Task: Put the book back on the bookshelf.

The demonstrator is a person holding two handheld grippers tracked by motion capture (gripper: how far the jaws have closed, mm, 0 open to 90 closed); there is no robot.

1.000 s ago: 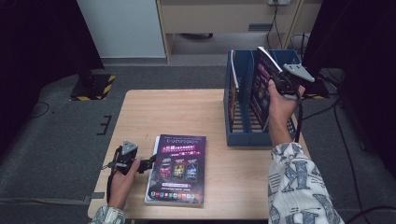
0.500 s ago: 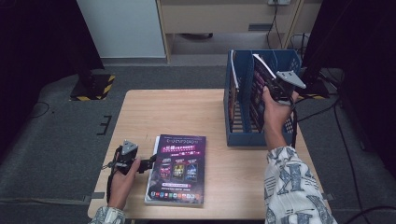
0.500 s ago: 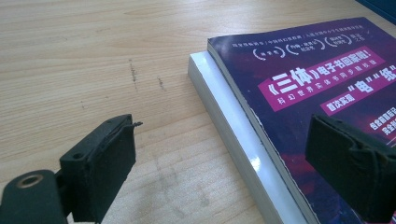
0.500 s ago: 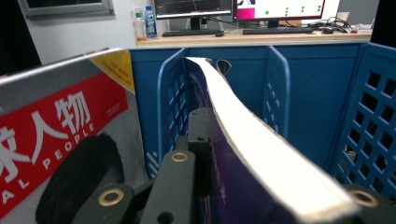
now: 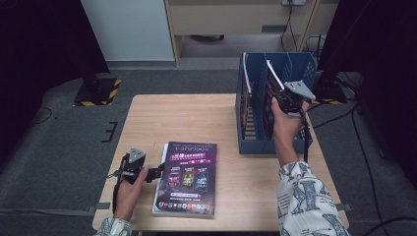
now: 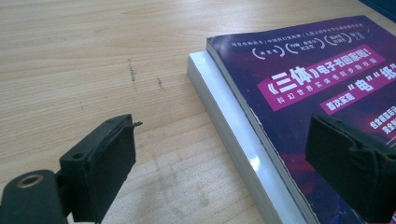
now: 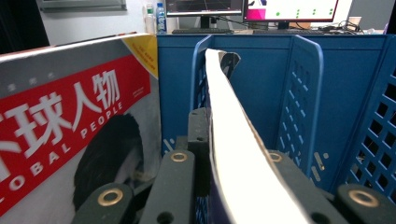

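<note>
A purple book (image 5: 186,178) lies flat on the wooden table (image 5: 196,118), near its front edge. My left gripper (image 5: 158,172) is at the book's left side, open. In the left gripper view the jaws (image 6: 229,172) stand wide apart, and the purple book's (image 6: 317,93) white page edge runs between them. My right gripper (image 5: 283,101) is over the blue file rack (image 5: 290,66), shut on a thin magazine (image 5: 272,78) that stands tilted inside a middle slot. That held magazine (image 7: 229,140) is seen edge-on in the right gripper (image 7: 210,135) view.
Another magazine (image 7: 70,126) with a red banner stands in the blue rack's (image 7: 280,84) left slot, beside the held one. The rack takes up the table's right rear corner. Dark floor and cables surround the table.
My right gripper has moved left and down, bringing the magazine lower into the rack. The left gripper has stayed at the book's edge.
</note>
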